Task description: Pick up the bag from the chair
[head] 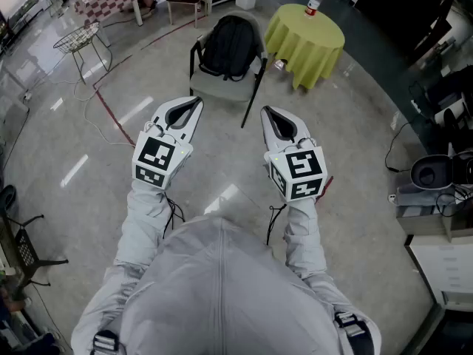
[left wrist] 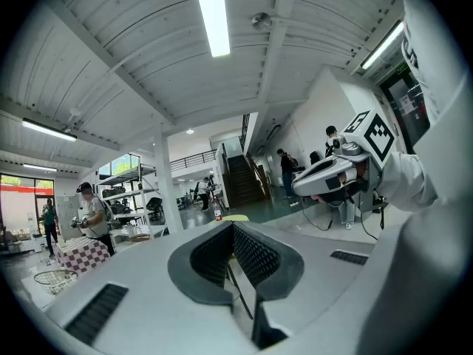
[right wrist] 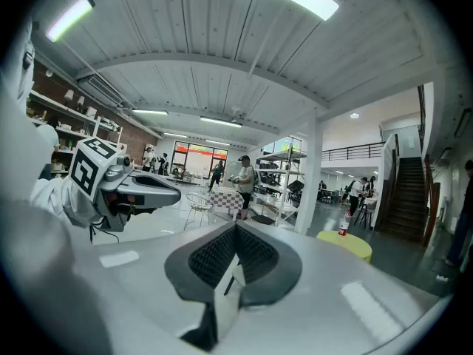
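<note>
Spreading across the head view is a glossy, pale grey floor with light streaks on it, a thin red line and a loose pale cable trailing over its left part; next in bulk is the person's smooth grey jacket, filling the bottom edge. Beyond the hands stands a round table draped to the floor in soft yellow-green cloth, just beside the chair's right side; a small clear bottle with a red cap stands upright near its far rim. The chair has a black tube frame and a flat grey padded seat; the bag, a black, rounded fabric backpack, sits upright at the back edge of the seat, leaning against the backrest, with the front edge of the seat bare. Nothing lies between the chair and the two tools. The left gripper and right gripper, white moulded shells with dark ribbed pads, hover well short of the chair's front edge, apart from each other; each one's own view shows its jaws pressed together at the tips with nothing between them. A wire-topped side table stands far left.
</note>
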`<state>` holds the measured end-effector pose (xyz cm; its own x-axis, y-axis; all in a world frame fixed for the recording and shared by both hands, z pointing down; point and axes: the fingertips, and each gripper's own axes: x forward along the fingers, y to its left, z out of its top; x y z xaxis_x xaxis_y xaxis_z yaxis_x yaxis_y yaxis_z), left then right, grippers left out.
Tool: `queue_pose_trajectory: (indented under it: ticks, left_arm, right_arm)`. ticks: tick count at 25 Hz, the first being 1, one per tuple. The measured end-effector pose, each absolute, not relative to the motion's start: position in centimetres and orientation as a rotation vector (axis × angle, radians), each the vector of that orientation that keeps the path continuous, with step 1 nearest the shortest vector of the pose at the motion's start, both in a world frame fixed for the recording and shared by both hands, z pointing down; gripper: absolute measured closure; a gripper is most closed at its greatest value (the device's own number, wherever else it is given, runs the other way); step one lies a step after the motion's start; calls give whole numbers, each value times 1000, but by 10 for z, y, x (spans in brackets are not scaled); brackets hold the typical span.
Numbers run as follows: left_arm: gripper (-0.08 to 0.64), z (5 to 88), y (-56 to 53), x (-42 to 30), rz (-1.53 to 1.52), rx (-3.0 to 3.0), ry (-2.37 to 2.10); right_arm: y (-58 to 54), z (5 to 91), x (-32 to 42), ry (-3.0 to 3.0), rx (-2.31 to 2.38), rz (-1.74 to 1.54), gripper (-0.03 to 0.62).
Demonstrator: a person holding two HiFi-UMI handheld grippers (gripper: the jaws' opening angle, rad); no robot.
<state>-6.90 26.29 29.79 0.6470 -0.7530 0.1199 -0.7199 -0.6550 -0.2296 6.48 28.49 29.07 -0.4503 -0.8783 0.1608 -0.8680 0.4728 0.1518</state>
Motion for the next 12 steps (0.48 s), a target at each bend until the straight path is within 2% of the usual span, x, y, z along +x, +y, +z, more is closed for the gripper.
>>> queue_pose_trajectory:
  ticks: [12]
  left_arm:
    - [554,312,270,-56,-348,-2696,1279]
  right_arm:
    - [287,297,89,-2599,1506,-27,583]
